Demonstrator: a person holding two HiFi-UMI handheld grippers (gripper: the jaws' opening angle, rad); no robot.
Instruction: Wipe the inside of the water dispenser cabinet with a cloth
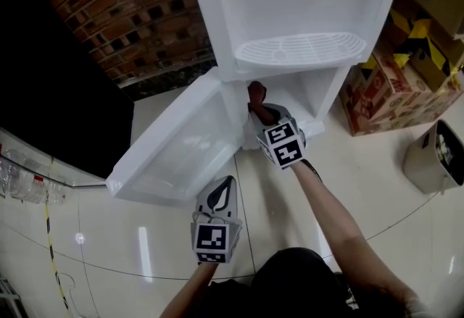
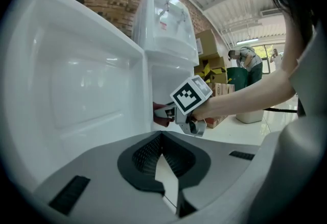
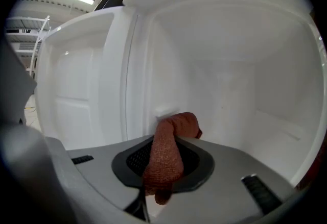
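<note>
Bright, even lighting, glare on the floor (image 1: pixel 145 251), fisheye-warped edges.

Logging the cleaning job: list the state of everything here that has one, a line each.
cabinet door: swung wide open to the left.
cabinet: open at the front.
cloth: bunched up, clamped, poking into the cabinet.
right gripper: shut on the cloth.
left gripper: shut, holding nothing, out by the door.

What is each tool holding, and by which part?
Right tool: the reddish-brown cloth, clamped across its bunched middle, one end poking forward. Left tool: nothing, shut.
</note>
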